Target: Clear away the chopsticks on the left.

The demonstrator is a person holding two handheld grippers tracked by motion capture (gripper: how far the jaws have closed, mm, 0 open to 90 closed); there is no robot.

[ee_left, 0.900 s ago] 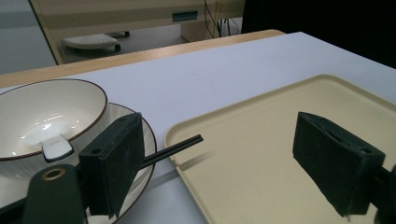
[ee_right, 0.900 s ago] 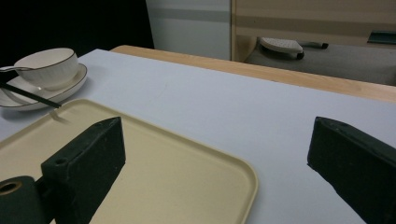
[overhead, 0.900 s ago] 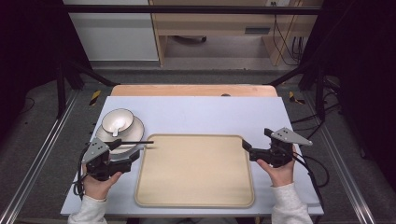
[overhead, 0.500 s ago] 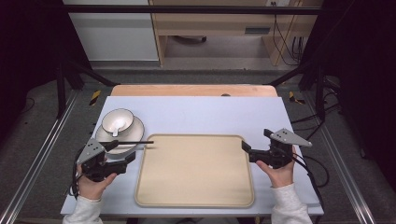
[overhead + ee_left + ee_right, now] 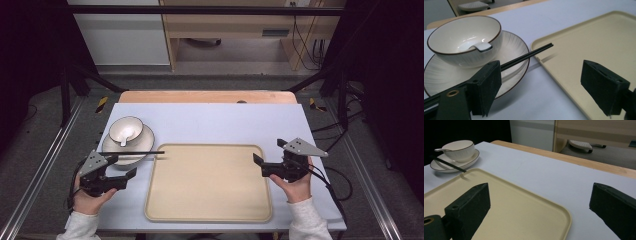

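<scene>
High view: chopsticks (image 5: 136,153) lie across the plate (image 5: 146,137) under the bowl (image 5: 126,130), tips over the tray (image 5: 208,210). Both grippers, left (image 5: 122,167) and right (image 5: 261,167), hold their fingers open, empty; no writing readable.

No legible text, label, brand, number or sign on anything here.

My left claw (image 5: 120,174) sits left of the tray (image 5: 209,184), just before the plate (image 5: 128,145). A bowl (image 5: 126,131) stands on that plate, a spoon (image 5: 125,135) inside it; chopsticks (image 5: 135,153) lie across the plate's rim toward the tray. My right claw (image 5: 261,166) is at the tray's right edge.
</scene>
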